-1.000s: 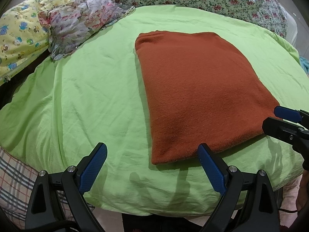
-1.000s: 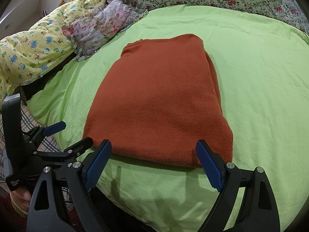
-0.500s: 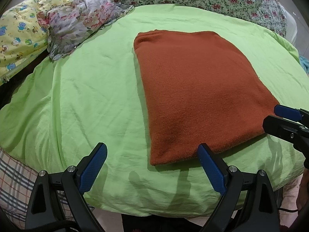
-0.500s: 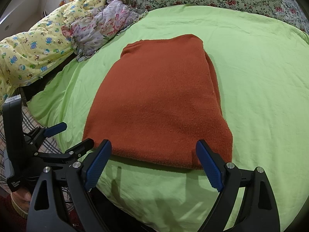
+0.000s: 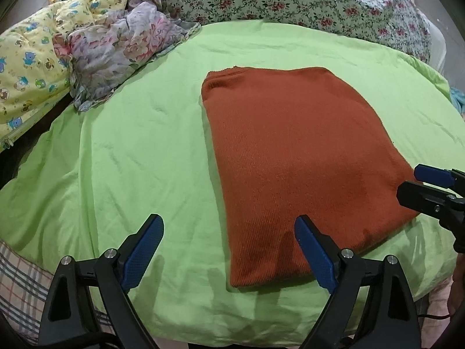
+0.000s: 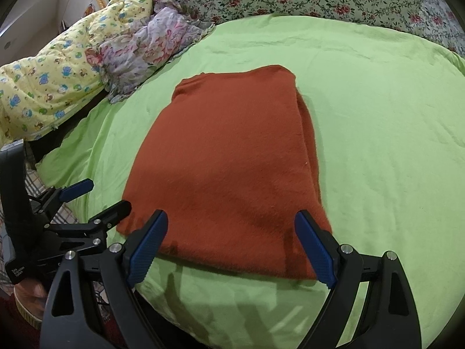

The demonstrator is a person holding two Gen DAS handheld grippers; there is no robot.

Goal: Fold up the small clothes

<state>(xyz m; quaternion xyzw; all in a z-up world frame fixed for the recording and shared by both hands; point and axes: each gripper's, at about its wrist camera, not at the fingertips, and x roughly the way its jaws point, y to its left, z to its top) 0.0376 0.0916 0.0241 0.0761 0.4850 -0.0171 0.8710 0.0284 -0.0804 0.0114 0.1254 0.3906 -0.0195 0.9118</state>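
Observation:
A rust-orange knit garment [image 5: 293,157] lies folded into a flat rectangle on the light green bedsheet [image 5: 130,160]; it also shows in the right wrist view [image 6: 229,171]. My left gripper [image 5: 229,250] is open and empty, hovering over the garment's near left corner. My right gripper [image 6: 231,247] is open and empty over the garment's near edge. The right gripper shows at the right edge of the left wrist view [image 5: 436,192], and the left gripper at the left of the right wrist view [image 6: 87,200].
A crumpled floral cloth [image 5: 122,52] and a yellow cartoon-print quilt [image 5: 32,69] lie at the far left. A flowered bedspread [image 5: 290,0] runs along the back. A plaid fabric [image 5: 17,285] hangs below the bed's near left edge.
Both grippers have crept slightly forward toward the garment's near edge. The garment has not moved and both grippers stay open.

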